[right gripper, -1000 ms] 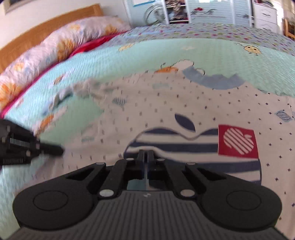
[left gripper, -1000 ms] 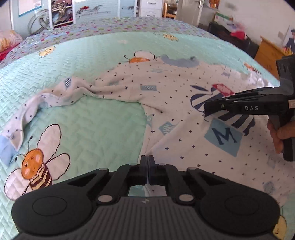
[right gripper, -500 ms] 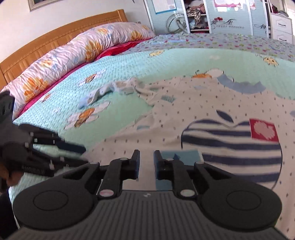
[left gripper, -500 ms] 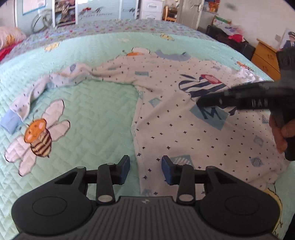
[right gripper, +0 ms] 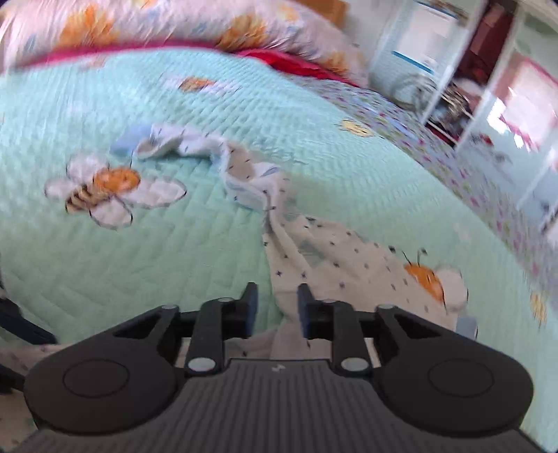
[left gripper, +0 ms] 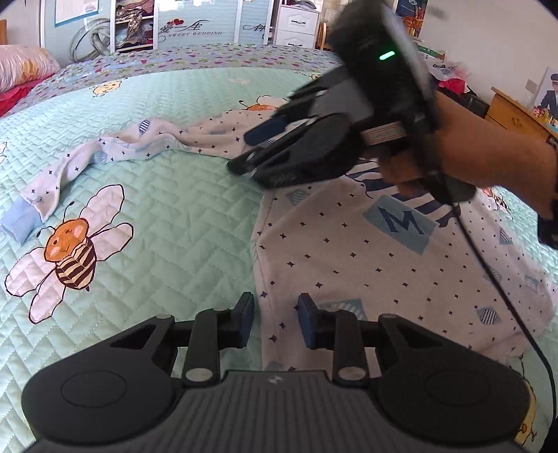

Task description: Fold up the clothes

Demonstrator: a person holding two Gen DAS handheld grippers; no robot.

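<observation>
Motion-blurred pillows (right gripper: 209, 31) and wardrobe (right gripper: 488, 87); shirt's (left gripper: 383, 261) chest print behind right hand-held gripper (left gripper: 244, 150).

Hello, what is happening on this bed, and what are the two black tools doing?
A person is folding a child's star-print shirt spread on a green bee quilt. Each hand holds a gripper, and both are open, gripping nothing. The left gripper hovers at the shirt's side edge. The right gripper reaches across toward the base of the long sleeve, which lies stretched out to the side. No fold is made yet.
</observation>
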